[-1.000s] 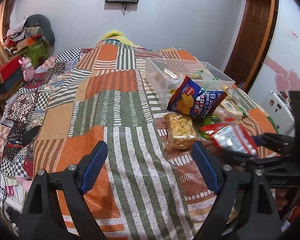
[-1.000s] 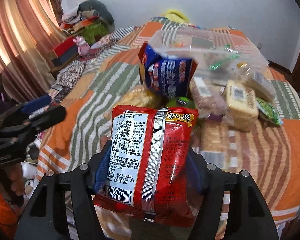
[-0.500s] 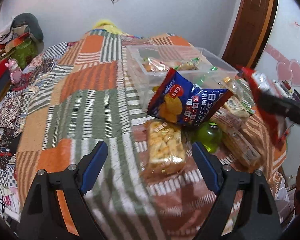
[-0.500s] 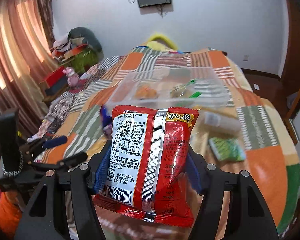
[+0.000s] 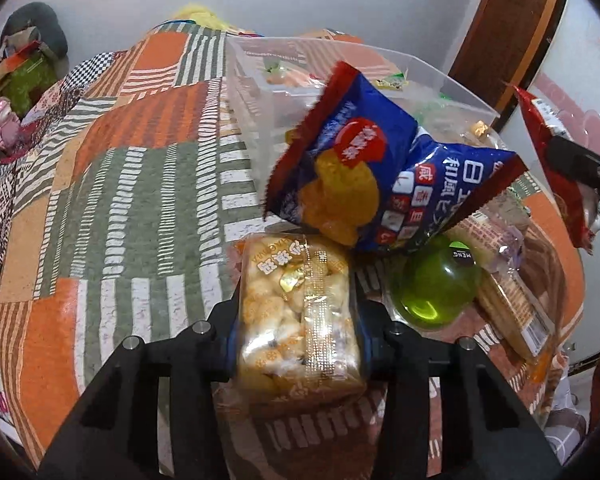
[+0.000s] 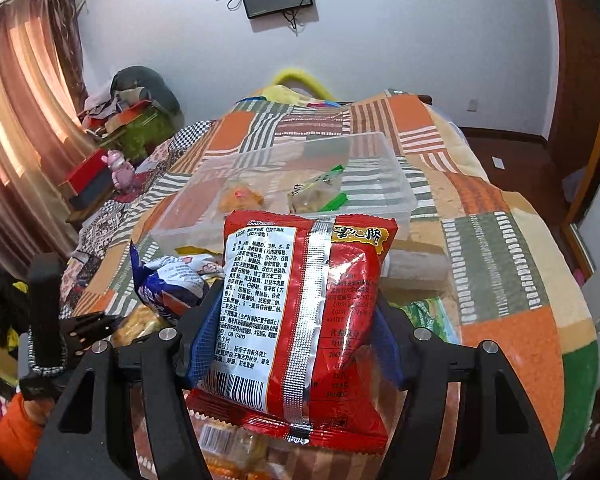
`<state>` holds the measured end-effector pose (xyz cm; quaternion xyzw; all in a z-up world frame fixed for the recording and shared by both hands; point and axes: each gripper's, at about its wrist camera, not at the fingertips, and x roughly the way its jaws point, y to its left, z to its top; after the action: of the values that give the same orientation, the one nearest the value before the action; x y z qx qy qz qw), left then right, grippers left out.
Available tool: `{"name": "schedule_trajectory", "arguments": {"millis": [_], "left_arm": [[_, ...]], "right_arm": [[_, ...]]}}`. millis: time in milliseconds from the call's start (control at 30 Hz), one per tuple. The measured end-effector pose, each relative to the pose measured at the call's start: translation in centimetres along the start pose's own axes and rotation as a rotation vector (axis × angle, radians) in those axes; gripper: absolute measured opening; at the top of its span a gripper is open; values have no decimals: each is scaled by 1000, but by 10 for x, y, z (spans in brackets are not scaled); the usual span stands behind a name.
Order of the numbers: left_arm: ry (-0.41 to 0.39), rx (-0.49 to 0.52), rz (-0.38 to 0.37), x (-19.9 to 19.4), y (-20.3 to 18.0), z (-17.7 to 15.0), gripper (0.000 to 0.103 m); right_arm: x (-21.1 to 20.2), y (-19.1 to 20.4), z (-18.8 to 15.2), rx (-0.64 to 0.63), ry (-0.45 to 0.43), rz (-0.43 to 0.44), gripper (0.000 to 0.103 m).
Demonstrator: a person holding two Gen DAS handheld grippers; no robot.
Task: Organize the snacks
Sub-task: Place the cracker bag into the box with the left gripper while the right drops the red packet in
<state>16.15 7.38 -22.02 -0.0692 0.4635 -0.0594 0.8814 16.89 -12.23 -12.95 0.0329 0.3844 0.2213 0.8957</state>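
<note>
Two snack packs held at once, nearest the cameras: left hand-held gripper [image 5: 296, 344] pinching a clear bag of puffed rice cakes [image 5: 298, 316] low over the bed [image 5: 120, 184], right hand-held gripper [image 6: 296, 344] clamped on a red noodle packet [image 6: 300, 320], raised upright. Both likely light, crinkly, slippery and crushable; best gripped mid-body, gently. Back panel of red packet: dense Chinese print, barcode, "GB 17400". Just beyond, a blue chip bag [image 5: 380, 176] with Chinese lettering, leaning on a green ball [image 5: 436, 284] with a cap marked "MENG". Farther still, a clear plastic bin [image 6: 396, 184], a few snacks already inside, probable destination.
</note>
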Motion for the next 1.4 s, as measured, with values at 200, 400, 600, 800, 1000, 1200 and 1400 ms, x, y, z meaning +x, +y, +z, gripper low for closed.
{"name": "schedule_trajectory", "arguments": {"millis": [200, 400, 600, 800, 1000, 1200, 1400], "left_arm": [[-57, -25, 49, -28, 9, 6, 44], [-161, -33, 71, -67, 8, 32, 44], [-249, -1, 57, -82, -4, 78, 44], [-268, 26, 39, -70, -22, 110, 44], [-233, 51, 52, -37, -31, 134, 44], [-184, 34, 46, -3, -27, 149, 44], [-137, -1, 32, 24, -17, 154, 44]], "right_arm": [[-1, -8, 11, 6, -27, -6, 63], [-3, -13, 31, -8, -71, -17, 63], [0, -16, 60, -18, -114, -9, 63], [13, -8, 80, -46, -132, -3, 63], [43, 2, 90, -78, -93, 2, 63], [82, 1, 97, -82, -9, 16, 63], [99, 2, 96, -108, 51, 29, 63]]}}
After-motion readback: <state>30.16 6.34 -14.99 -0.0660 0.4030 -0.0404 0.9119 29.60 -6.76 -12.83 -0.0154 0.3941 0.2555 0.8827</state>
